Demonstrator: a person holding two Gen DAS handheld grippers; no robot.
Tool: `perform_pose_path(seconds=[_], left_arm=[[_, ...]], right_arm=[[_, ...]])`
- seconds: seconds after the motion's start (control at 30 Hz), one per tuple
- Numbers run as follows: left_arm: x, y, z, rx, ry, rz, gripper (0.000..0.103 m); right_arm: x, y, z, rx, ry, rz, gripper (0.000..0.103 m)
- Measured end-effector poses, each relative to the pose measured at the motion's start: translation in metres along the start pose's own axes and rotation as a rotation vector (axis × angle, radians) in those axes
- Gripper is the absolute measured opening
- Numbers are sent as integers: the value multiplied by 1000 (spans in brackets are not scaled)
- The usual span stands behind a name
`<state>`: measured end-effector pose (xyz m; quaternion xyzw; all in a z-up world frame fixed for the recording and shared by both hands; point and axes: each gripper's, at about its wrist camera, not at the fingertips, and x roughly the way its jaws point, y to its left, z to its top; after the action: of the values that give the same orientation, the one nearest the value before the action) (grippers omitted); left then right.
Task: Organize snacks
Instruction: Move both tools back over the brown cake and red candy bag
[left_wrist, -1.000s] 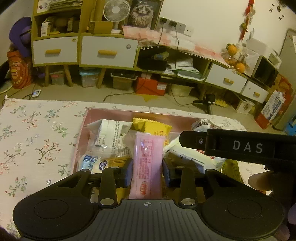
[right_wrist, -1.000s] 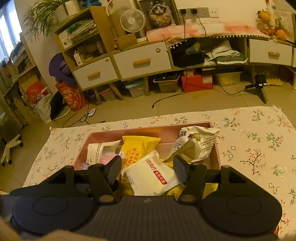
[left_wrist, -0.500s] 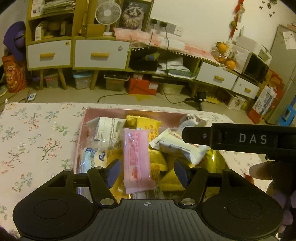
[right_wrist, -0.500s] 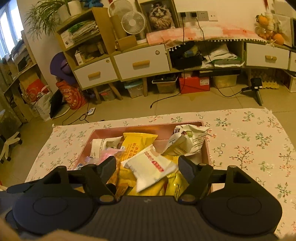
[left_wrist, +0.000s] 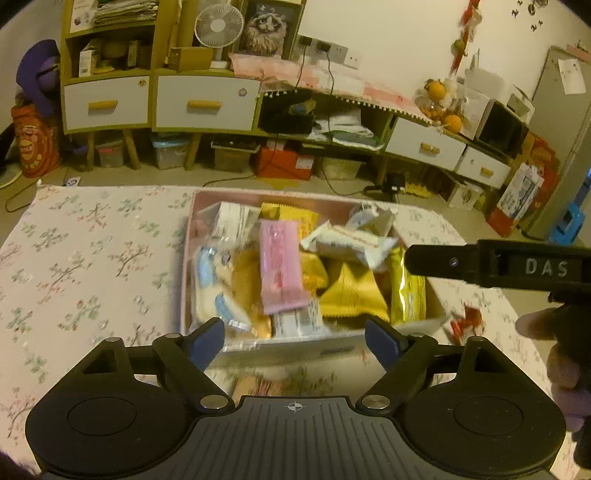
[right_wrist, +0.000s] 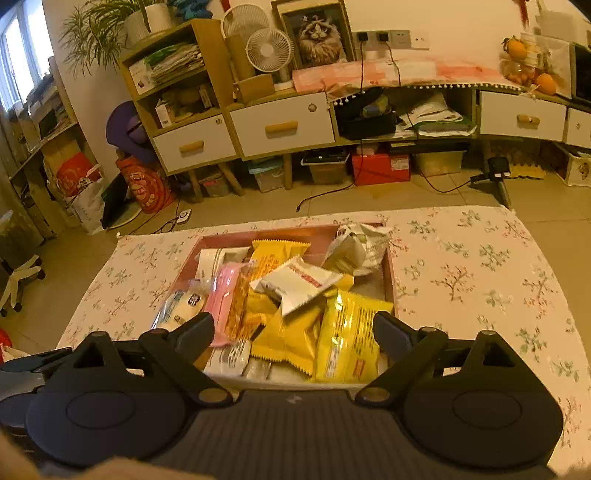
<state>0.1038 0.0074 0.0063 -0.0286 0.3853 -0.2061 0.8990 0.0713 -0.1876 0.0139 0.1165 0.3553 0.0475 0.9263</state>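
Legible writing: the letters "DAS" in white on the black side bar of my right gripper (left_wrist: 495, 262), seen at the right edge of the left wrist view. Print on the snack wrappers is too blurred to read.

My left gripper (left_wrist: 295, 338): jaws wide and opening, nothing between the pads. My right gripper (right_wrist: 293, 332): jaws wide and opening, nothing gripped.

The pink box (left_wrist: 236, 195) sits on the floral tablecloth (left_wrist: 92, 258), just ahead of both sets of fingertips. It holds a loose pile of snack packets. The pink packet (left_wrist: 279, 271) lies on top, left of centre, beyond my left fingertips. The white packet (right_wrist: 299, 282) lies on top of the yellow packets (right_wrist: 347, 332), beyond my right fingertips. A crumpled white bag (right_wrist: 360, 247) leans in the far right corner
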Motion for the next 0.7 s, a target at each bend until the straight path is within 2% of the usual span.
perform_pose_path(seconds=[0.17, 0.5, 0.7], left_arm=[[-11, 0, -14, 22, 22, 15, 92], [-18, -2, -43, 77, 34, 57, 96], [-12, 0, -60, 156, 60, 78, 96]], right_arm=[[-8, 1, -10, -25, 10, -18, 97], [-16, -1, -37, -97, 6, -57, 101], [-9, -7, -55, -113, 19, -67, 103]])
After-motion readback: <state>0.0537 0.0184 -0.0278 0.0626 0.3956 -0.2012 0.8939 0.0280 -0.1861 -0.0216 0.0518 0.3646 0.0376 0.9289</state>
